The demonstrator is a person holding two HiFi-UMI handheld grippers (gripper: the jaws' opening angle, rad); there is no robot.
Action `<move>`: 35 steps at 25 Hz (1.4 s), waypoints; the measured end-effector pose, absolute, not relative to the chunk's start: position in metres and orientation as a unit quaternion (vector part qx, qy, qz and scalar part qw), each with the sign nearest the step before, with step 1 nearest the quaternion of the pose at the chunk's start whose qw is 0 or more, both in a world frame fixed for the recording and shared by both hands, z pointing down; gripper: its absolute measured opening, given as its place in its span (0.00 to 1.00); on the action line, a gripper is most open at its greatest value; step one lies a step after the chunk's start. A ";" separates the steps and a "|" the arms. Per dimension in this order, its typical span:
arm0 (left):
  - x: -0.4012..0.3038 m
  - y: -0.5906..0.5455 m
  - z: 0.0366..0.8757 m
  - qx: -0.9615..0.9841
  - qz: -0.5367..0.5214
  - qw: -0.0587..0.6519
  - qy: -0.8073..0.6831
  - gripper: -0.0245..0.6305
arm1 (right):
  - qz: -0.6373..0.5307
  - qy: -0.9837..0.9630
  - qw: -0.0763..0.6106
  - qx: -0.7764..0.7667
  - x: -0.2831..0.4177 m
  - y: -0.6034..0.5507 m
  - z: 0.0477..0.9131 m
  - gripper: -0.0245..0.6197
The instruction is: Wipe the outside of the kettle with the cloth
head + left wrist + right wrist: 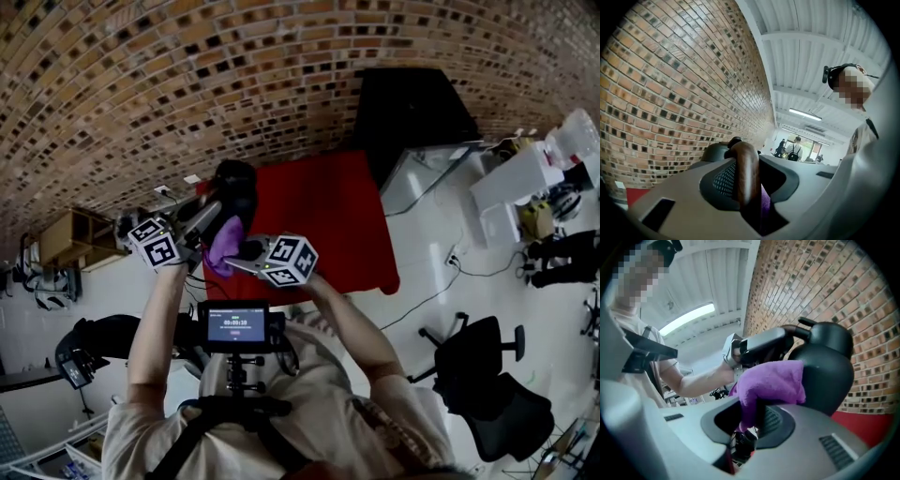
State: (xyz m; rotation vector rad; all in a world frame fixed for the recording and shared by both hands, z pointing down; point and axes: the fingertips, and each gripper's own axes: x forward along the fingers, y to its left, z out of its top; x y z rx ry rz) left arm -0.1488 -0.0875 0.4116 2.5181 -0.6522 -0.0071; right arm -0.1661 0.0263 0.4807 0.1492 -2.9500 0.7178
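In the head view the black kettle (pixel 236 184) is over the red tabletop (pixel 323 220), close to the brick wall. My left gripper (pixel 214 212) is shut on the kettle's brown curved handle (pixel 744 171), which fills the gap between the jaws in the left gripper view; the kettle's lid knob (pixel 734 140) shows just past it. My right gripper (pixel 757 416) is shut on a purple cloth (pixel 774 382). The bunched cloth lies against the near side of the kettle's round body (pixel 827 369). A strip of the cloth (pixel 765 206) also shows below the handle.
A brick wall (pixel 187 84) runs behind the red table. A black cabinet (pixel 412 112) stands at the table's far right. A white desk with equipment (pixel 530 183) and a black office chair (pixel 492 375) stand on the right. A wooden shelf (pixel 70 234) is on the left.
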 end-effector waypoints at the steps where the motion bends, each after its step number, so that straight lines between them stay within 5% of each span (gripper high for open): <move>1: -0.148 -0.088 0.415 0.932 -0.003 0.270 -0.243 0.19 | 0.246 -0.966 0.058 0.052 -0.172 0.025 0.486 0.17; 7: -0.146 -0.075 0.408 0.935 -0.016 0.276 -0.221 0.19 | 0.306 -0.940 0.112 0.101 -0.144 0.013 0.544 0.17; 14: -0.136 -0.053 0.382 0.955 -0.014 0.240 -0.175 0.19 | 0.360 -0.899 0.094 0.231 -0.071 -0.057 0.587 0.17; 22: -0.138 -0.066 0.388 0.944 -0.037 0.264 -0.193 0.19 | 0.283 -0.919 0.073 0.263 -0.048 -0.042 0.536 0.17; 35: -0.144 -0.106 0.439 0.934 0.028 0.259 -0.244 0.19 | 0.286 -0.950 0.122 0.008 -0.205 0.029 0.528 0.17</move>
